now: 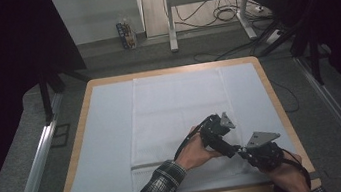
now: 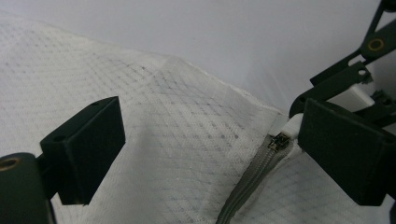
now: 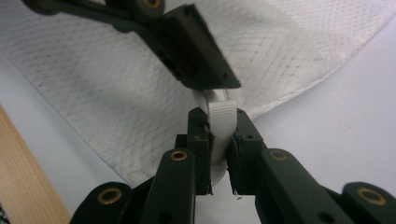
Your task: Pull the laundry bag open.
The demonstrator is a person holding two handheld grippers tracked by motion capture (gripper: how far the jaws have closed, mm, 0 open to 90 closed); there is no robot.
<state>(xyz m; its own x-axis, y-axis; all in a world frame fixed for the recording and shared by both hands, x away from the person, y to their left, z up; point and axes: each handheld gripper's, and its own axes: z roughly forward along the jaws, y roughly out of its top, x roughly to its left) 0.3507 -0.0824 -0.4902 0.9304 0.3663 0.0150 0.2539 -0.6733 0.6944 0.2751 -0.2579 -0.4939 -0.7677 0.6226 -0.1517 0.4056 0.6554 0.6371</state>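
Note:
A white mesh bag lies flat on the table, its grey zipper running along the near edge. A white ribbon tab hangs from the zipper slider at the bag's near right corner. My right gripper is shut on that tab. My left gripper hovers open just above the same corner, one pad over the mesh and the other pad beside the slider. The left jaw sits right above the pinched tab.
A pale mat covers the wooden tabletop, whose near edge is close to the right gripper. Both forearms cross at the near right. Beyond the table are a desk frame, cables and a small box on the floor.

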